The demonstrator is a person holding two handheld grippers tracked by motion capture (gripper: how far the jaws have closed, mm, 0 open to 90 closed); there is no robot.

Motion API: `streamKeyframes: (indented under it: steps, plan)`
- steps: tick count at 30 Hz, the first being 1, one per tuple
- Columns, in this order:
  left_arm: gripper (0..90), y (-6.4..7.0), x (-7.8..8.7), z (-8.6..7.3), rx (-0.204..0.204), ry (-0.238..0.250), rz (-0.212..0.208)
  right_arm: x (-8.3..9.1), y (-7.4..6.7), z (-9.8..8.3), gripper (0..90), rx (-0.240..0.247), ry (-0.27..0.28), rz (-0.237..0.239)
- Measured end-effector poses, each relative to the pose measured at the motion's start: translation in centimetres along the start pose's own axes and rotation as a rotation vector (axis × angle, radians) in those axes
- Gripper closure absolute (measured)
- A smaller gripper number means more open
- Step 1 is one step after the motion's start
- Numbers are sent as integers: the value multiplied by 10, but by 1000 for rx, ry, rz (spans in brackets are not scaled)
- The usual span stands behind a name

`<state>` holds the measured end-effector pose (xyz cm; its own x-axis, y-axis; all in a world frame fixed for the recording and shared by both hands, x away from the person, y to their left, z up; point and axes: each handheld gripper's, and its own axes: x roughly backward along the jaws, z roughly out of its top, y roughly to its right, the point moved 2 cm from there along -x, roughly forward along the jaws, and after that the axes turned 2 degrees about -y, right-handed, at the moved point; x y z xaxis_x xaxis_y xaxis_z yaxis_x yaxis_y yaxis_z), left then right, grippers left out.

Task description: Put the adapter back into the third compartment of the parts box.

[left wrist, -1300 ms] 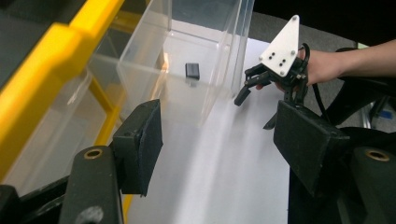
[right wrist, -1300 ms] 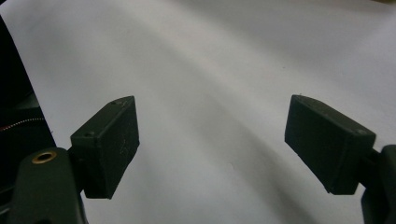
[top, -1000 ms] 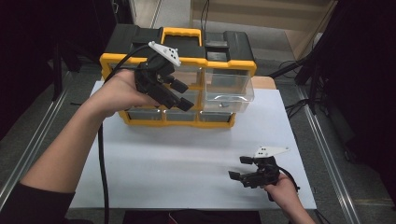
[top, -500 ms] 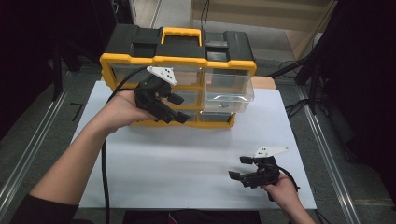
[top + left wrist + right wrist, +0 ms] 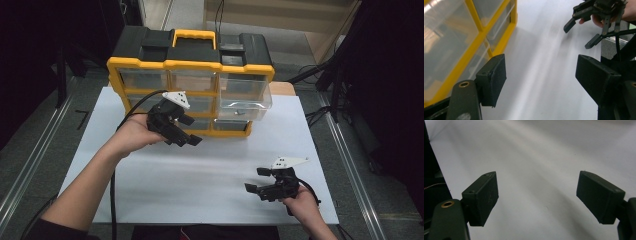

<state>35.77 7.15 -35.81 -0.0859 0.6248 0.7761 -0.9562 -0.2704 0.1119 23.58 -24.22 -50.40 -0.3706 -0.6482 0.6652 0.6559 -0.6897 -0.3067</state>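
Presently the yellow-framed plastic drawer cabinet (image 5: 190,85) stands at the tabletop's (image 5: 210,185) far edge, its clear upper-right drawer (image 5: 245,92) pulled out; left gripper (image 5: 187,131), jaws just opened and empty, is just before the bottom row, right gripper (image 5: 257,181) likewise agape, well apart; drawers judged light, rigid, slippery, best taken by the front lip.

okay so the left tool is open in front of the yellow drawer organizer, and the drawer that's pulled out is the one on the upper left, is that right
Not quite. The pulled-out clear drawer is on the upper right of the yellow drawer organizer, as the high view shows. The rest holds: the left tool is open in front of the organizer, nothing between its jaws.
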Motion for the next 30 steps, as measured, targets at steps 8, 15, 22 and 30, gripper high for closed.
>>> streamKeyframes:
  steps: [8, 15, 22, 30]
  plan:
    - [261, 2, -19, -19, 32, -12, 32, 0, 0, 0, 161, 3, -4, -2]
    - [263, 0, -36, -38, 74, 2, 28, -1, 0, 0, 161, 2, -6, -1]
    - [263, -1, -45, -62, 83, -14, 90, 0, 0, 0, 161, 2, -6, -1]
    - [263, 2, -48, -83, 155, 67, 56, -1, -1, 0, 161, 4, -8, 3]
